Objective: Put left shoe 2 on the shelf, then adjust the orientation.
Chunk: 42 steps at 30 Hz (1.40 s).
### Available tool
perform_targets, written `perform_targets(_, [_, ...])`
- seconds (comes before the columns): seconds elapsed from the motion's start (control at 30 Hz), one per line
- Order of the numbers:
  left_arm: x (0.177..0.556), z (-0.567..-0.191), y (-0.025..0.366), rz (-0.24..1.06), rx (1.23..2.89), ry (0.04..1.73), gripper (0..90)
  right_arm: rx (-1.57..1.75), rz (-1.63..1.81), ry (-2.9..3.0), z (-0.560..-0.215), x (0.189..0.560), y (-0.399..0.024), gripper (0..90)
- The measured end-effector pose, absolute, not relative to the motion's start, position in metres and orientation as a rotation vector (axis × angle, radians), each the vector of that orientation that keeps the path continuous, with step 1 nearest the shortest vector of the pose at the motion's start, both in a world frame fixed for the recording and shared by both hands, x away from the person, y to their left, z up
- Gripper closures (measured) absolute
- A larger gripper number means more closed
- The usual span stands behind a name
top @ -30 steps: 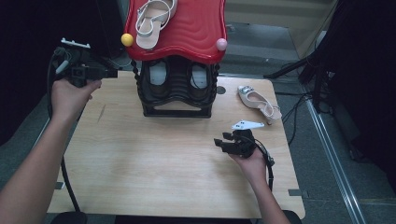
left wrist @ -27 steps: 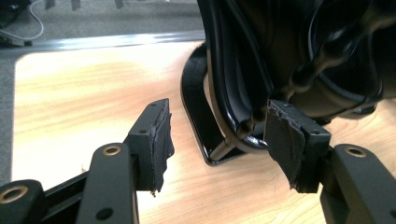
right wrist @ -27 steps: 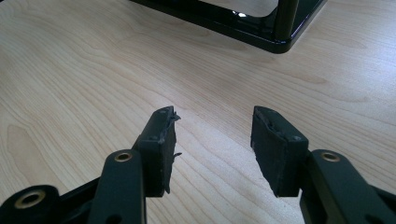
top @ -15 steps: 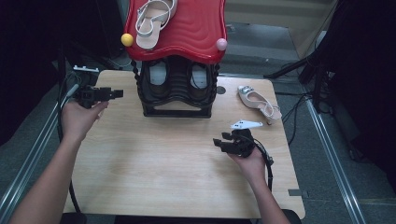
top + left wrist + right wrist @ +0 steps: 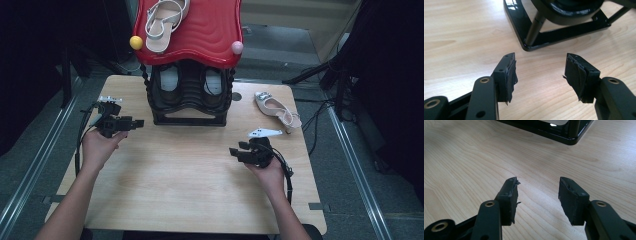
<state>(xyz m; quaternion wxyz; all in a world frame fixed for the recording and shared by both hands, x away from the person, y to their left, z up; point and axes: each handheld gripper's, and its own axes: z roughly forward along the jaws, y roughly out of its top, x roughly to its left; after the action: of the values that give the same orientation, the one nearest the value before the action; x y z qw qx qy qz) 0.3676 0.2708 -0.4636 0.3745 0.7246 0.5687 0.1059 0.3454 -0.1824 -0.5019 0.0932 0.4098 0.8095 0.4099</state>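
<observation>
Wooden worktop [image 5: 190, 175] fills the high view, with a black shoe rack [image 5: 189, 97] at its far middle under a red wavy top [image 5: 200, 30]. One pale sandal [image 5: 164, 20] lies on that red top, and its mate, a second sandal [image 5: 277, 107], lies on the worktop to the right of the rack, well apart from both hands. Compared with a second ago the left gripper [image 5: 134, 122] has come down from up beside the red top to just above the worktop, near the rack's left foot; the right gripper [image 5: 236, 151] has kept its place at the right front. Since the left hand comes away empty from where the one sandal now lies, I judge that sandal placed and the one on the worktop next.

From the left gripper view, the fingers [image 5: 507, 75] stand wide with nothing between them, bare wood below and the rack's black base frame [image 5: 524, 37] just ahead, a closeness the high view only hints at.

From the right gripper view, the fingers [image 5: 509, 197] are likewise apart and empty, aimed at the rack's base corner [image 5: 571, 135]; the sandal on the worktop lies outside this frame
</observation>
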Motion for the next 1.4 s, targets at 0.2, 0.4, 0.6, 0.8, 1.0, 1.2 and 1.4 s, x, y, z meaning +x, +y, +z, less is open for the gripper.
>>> perform_targets(0.2, [0.355, -0.472, 0.264, 0.295, 1.871, 1.44, 44.1, 1.235, 1.206, 2.413, -0.504, 0.347, -0.183, 50.0])
perform_targets(0.4, [0.343, -0.485, 0.256, 0.294, 1.908, 1.414, 44.1, 1.24, 1.206, 2.416, -0.504, 0.348, -0.183, 50.2])
perform_targets(0.6, [0.337, -0.492, 0.253, 0.276, 1.909, 1.39, 41.6, 1.242, 1.21, 2.41, -0.503, 0.349, -0.185, 50.3])
perform_targets(0.8, [0.329, -0.504, 0.249, 0.222, 1.906, 1.377, 38.0, 1.228, 1.205, 2.407, -0.502, 0.349, -0.187, 50.3])
perform_targets(1.0, [0.324, -0.507, 0.247, 0.238, 1.909, 1.326, 38.0, 1.251, 1.203, 2.397, -0.5, 0.35, -0.192, 52.6])
perform_targets(1.2, [0.325, -0.509, 0.249, 0.214, 1.915, 1.349, 37.6, 1.304, 1.233, 2.374, -0.496, 0.351, -0.201, 58.7])
perform_targets(1.4, [0.325, -0.51, 0.249, 0.233, 1.922, 1.327, 38.1, 1.323, 1.211, 2.355, -0.496, 0.357, -0.207, 64.6])
